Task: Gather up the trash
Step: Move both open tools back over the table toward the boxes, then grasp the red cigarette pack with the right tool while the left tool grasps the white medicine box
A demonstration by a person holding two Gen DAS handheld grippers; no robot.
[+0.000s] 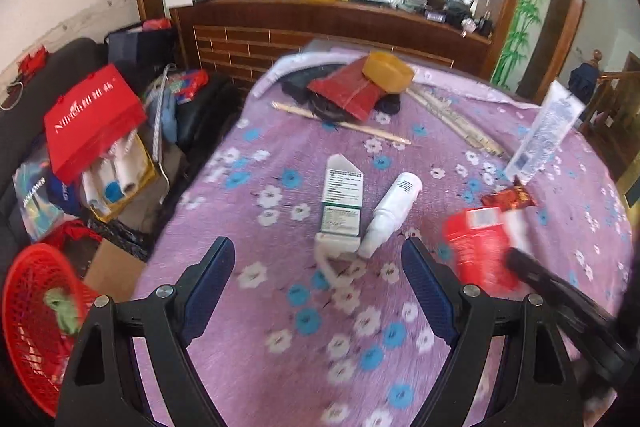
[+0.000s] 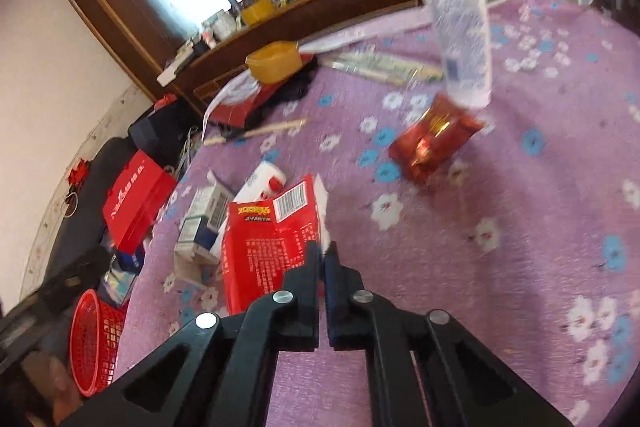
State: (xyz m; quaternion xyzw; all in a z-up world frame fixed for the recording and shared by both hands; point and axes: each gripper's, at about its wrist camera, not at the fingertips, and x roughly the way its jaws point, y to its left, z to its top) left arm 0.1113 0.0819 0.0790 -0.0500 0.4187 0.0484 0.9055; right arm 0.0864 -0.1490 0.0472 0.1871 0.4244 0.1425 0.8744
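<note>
My right gripper (image 2: 325, 253) is shut on the edge of a flat red snack packet (image 2: 268, 243) and holds it over the purple flowered bedspread (image 2: 500, 235); the packet also shows blurred in the left wrist view (image 1: 480, 247). My left gripper (image 1: 318, 267) is open and empty above the bedspread (image 1: 280, 327). Just beyond it lie a white-green carton (image 1: 342, 203) and a white bottle (image 1: 390, 215). A shiny red wrapper (image 2: 434, 141) and a standing white tube (image 2: 456, 15) are farther off. A red mesh basket (image 1: 36, 323) stands at the lower left, beside the bed.
A yellow tub (image 1: 386, 71), a red pouch (image 1: 348, 91) and long sticks (image 1: 340, 123) lie at the far end of the bed. Red bags (image 1: 92, 123) and clutter are piled left of the bed. A wooden headboard shelf (image 1: 320, 15) holds many items.
</note>
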